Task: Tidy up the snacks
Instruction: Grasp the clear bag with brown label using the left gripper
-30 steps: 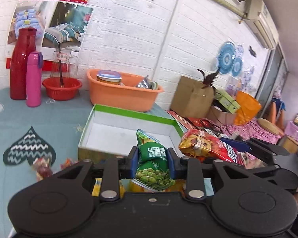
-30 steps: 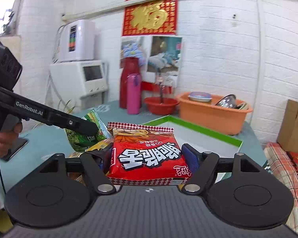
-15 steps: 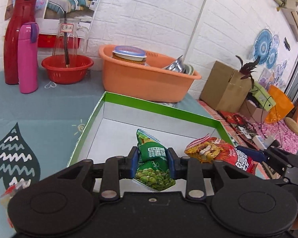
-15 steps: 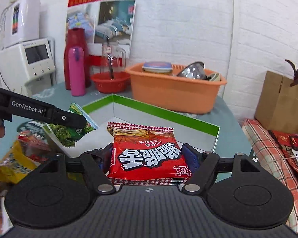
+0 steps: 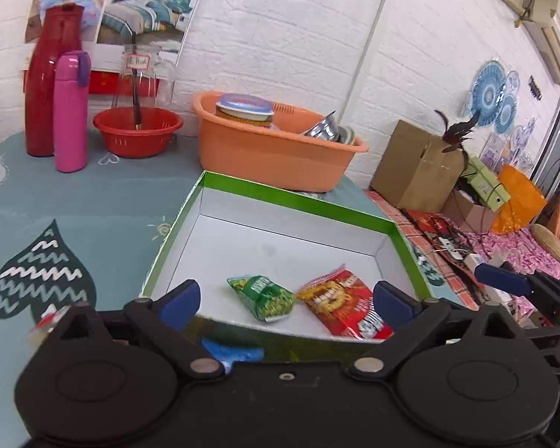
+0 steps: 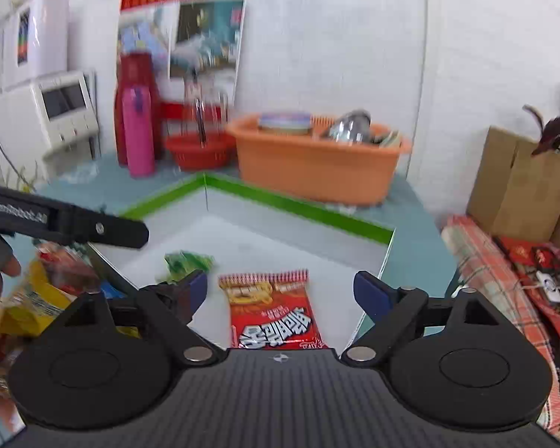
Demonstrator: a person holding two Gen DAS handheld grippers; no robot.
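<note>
The small green pea snack bag [image 5: 267, 296] and the shiny red snack bag [image 5: 345, 308] lie side by side in the green-edged white box [image 5: 298, 201]. My left tool [image 5: 285, 298] and right tool [image 6: 280, 289] are both wide open, holding nothing.

A red bottle [image 5: 50, 86] and pink flask [image 5: 71, 112] are standing beside a red bowl [image 5: 138, 131]; an orange basin [image 5: 276, 149] is sitting behind, on the desk [image 5: 93, 201].
</note>
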